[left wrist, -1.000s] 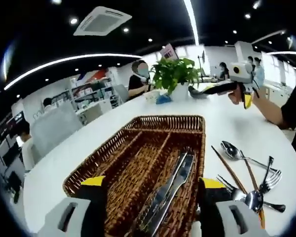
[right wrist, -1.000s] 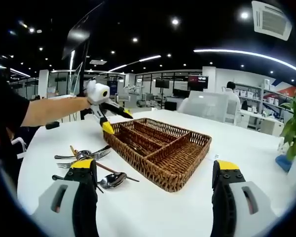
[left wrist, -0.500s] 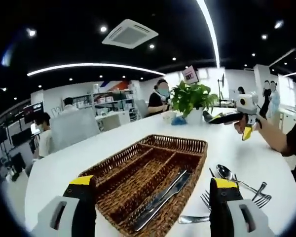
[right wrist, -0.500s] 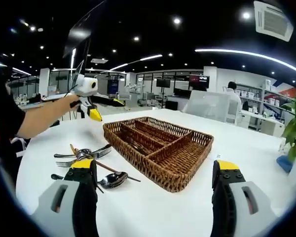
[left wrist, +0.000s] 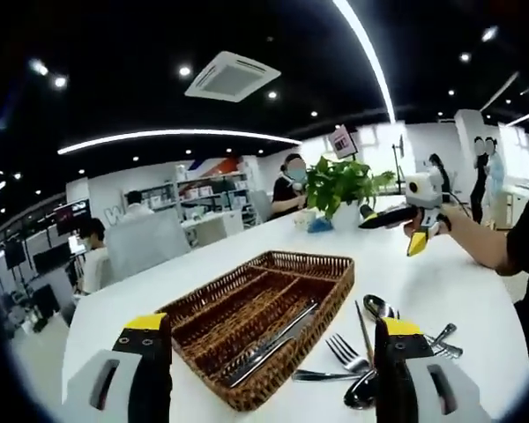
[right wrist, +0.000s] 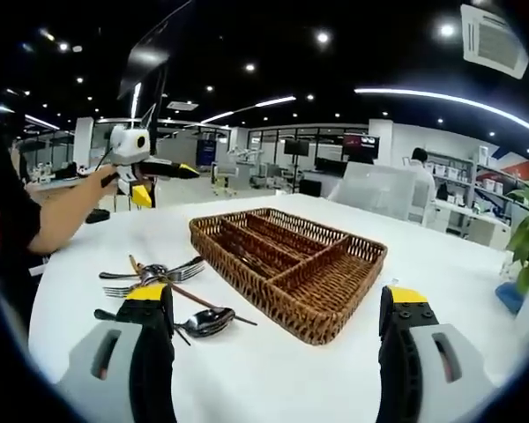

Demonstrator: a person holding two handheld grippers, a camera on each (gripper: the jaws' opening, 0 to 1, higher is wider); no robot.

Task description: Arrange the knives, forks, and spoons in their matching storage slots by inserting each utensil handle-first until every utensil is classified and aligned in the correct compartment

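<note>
**Left gripper view: both grippers empty above the table**

Left gripper (left wrist: 264, 348) has its jaws spread wide with nothing between them; the right gripper (right wrist: 278, 322) stands likewise parted and empty. Ahead of the left fingers sits the wicker tray (left wrist: 322, 262), three long compartments, with knives (left wrist: 271, 342) lying in the compartment nearest the right finger; their number is unclear. Beside that finger, on the white table (left wrist: 476, 300), lies a loose pile of forks and spoons (left wrist: 370, 357), overlapping too much to count.
</note>
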